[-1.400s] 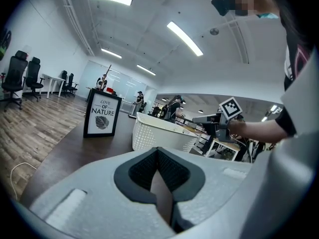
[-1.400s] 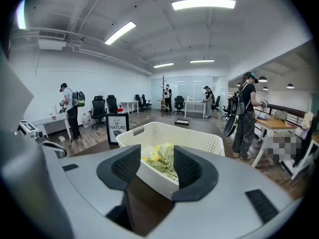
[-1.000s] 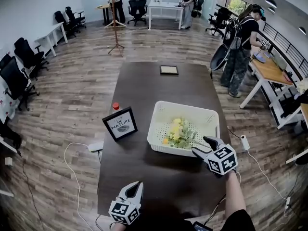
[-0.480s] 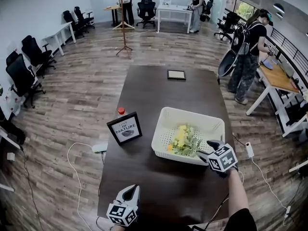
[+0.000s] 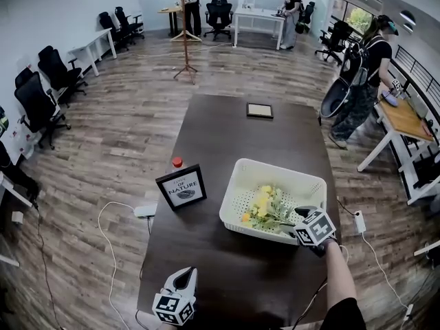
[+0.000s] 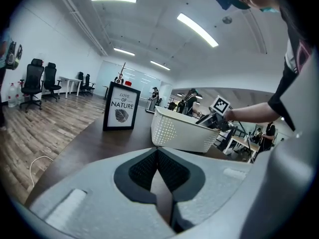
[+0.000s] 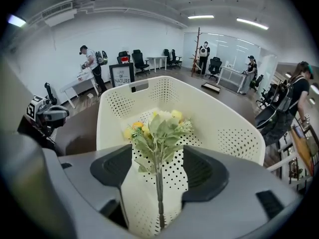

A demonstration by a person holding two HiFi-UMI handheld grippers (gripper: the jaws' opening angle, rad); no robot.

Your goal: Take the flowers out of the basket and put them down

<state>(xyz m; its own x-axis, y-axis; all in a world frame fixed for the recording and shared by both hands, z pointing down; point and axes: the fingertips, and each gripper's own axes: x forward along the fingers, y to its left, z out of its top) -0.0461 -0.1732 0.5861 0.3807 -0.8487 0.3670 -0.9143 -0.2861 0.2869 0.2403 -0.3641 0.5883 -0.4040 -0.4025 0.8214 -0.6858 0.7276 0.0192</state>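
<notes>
Flowers (image 5: pixel 263 207) lay in the basket (image 5: pixel 282 170) on the surface (image 5: pixel 220 129). The right gripper (image 5: pixel 295 220) had sunk over the rim, jaws just widened astride the stem, not yet gripping. The left gripper (image 5: pixel 184 278) sat closed, empty.

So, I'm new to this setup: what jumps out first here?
A white basket sits on the dark table, near its right edge, with yellow flowers lying inside. The right gripper reaches over the basket's near wall; its fingers have just been opening and straddle the flowers' stem without pressing it. A framed sign stands left of the basket.
</notes>
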